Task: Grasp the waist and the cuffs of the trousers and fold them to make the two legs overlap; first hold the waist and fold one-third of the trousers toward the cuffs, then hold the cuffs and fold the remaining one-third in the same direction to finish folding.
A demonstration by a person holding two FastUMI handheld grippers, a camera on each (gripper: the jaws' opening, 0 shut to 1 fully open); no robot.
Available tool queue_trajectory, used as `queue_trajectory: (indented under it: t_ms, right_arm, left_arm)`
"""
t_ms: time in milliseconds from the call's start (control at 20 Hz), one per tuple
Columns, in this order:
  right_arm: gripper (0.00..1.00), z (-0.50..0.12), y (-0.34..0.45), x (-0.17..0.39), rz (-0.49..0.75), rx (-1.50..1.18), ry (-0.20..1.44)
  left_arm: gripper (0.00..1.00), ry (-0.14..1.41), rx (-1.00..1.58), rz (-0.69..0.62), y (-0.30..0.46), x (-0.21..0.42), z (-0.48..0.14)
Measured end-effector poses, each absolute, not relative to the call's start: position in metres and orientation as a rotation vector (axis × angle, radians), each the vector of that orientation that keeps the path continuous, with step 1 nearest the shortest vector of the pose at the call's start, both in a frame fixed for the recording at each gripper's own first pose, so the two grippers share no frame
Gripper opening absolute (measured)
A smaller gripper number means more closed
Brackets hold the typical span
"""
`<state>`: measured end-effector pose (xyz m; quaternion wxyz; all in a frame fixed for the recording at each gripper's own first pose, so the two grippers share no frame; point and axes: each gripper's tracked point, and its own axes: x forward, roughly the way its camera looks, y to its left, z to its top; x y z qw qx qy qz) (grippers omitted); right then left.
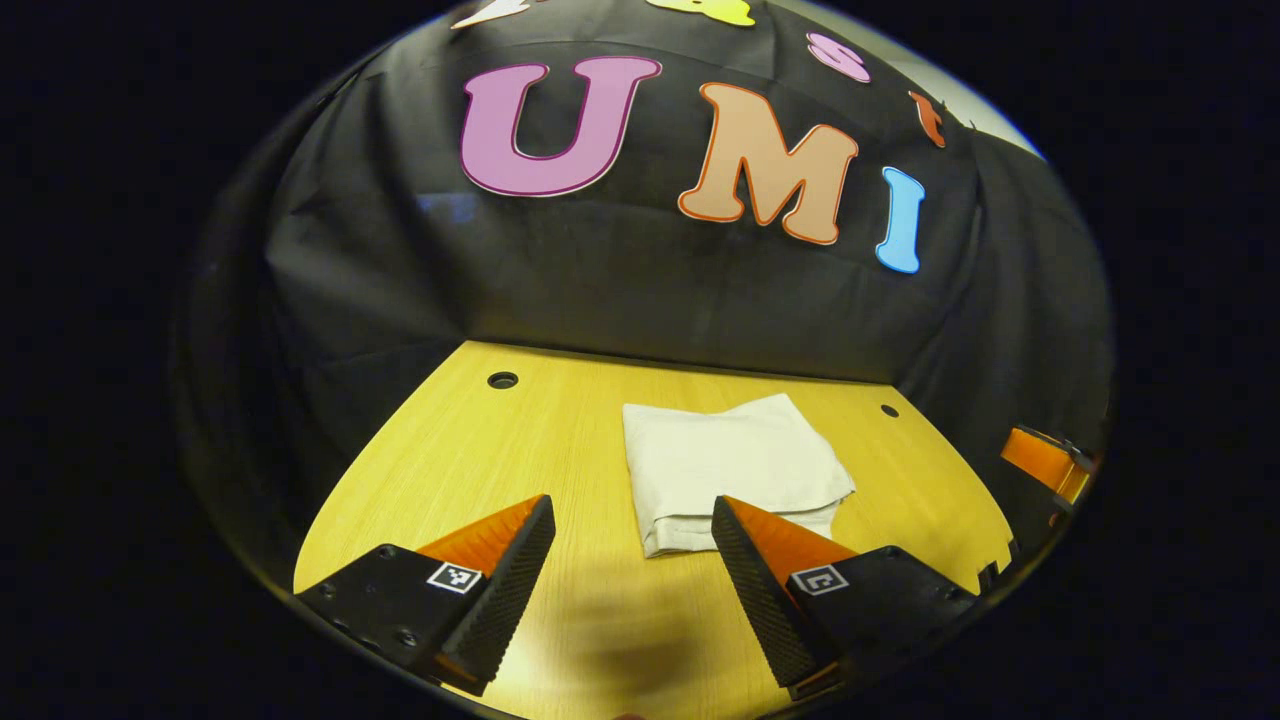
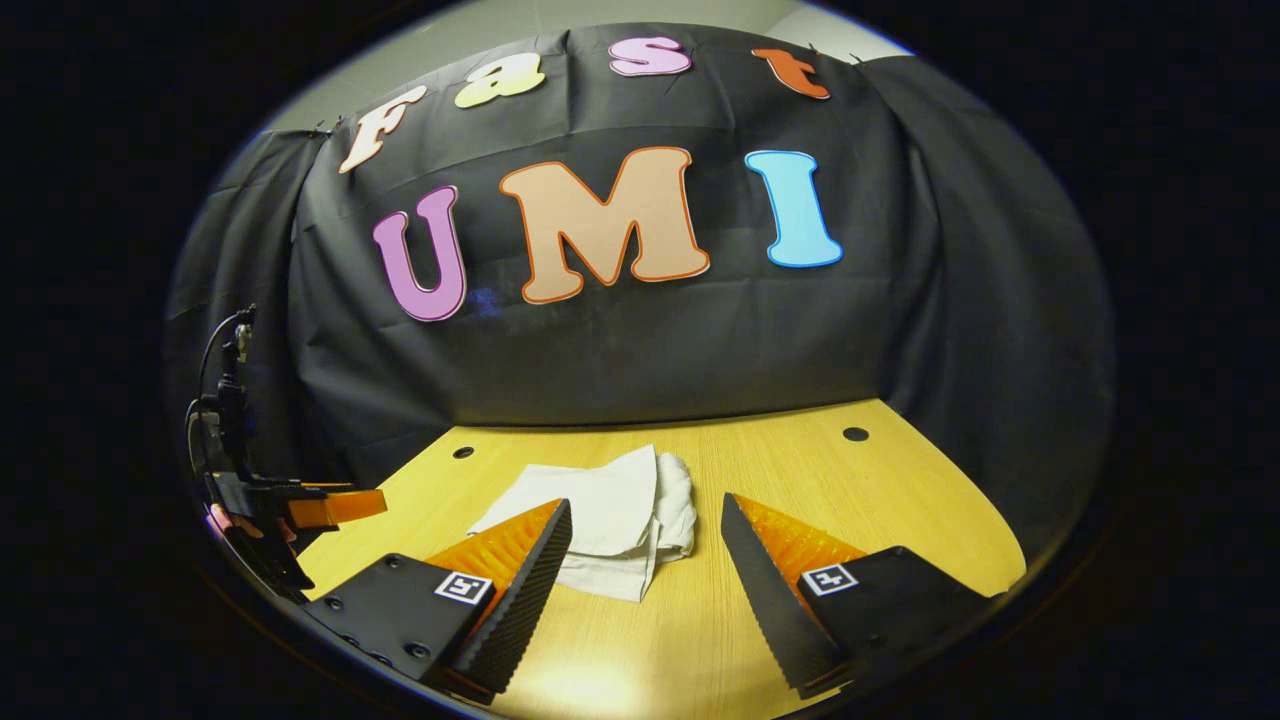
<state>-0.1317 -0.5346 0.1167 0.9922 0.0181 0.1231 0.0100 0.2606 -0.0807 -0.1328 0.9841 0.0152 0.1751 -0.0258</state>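
left gripper [image 1: 632, 520] fingers parted, folded trousers [image 1: 728, 468] just beyond, on table [image 1: 450, 450]

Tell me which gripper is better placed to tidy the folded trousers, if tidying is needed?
Probably the left gripper. In its view the folded trousers lie just beyond its open fingers, near the right one. The right gripper, also open, points at bare table, with the trousers off toward its left finger.
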Motion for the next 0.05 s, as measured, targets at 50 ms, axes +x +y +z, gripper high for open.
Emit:
queue_trajectory:
  t_ms: [50]
  right_arm:
    - [0.96,0.1169,-0.5331,-0.1321,0.019,0.032,0.247]
  left_arm:
    - [0.96,0.352,0.028,-0.051,-0.0773,0.2599,-0.1314]
